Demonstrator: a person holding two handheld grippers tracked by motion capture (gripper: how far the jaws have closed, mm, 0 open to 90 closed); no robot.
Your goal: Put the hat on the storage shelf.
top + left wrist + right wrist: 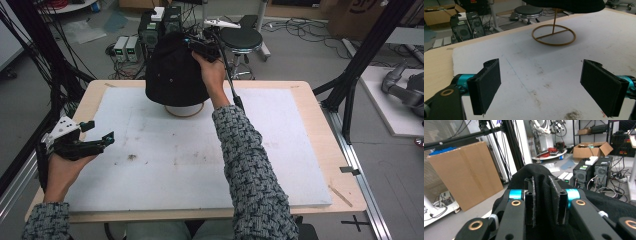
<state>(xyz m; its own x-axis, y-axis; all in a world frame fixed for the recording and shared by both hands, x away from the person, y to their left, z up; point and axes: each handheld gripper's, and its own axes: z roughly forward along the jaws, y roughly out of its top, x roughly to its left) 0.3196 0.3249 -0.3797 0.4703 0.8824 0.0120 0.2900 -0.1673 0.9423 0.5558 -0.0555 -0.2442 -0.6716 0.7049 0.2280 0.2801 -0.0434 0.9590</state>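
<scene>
Table (320, 150) with white mat (165, 150) on top takes most of my high view. Black hat (172, 70) sits on a gold wire stand (185, 109) at the mat's far edge, ring base flat on the mat. My right gripper (205, 47) is up at the hat's crown on its right side. In its own view the jaws stand narrow with a fold of hat cloth (543, 195) pinched up between the pads; fabric still touching both. My left gripper (97, 132) is at the mat's near left corner, well apart from the hat, jaws wide, nothing between them, just stained mat below. Stand ring (554, 35) is ahead in the left gripper view.
</scene>
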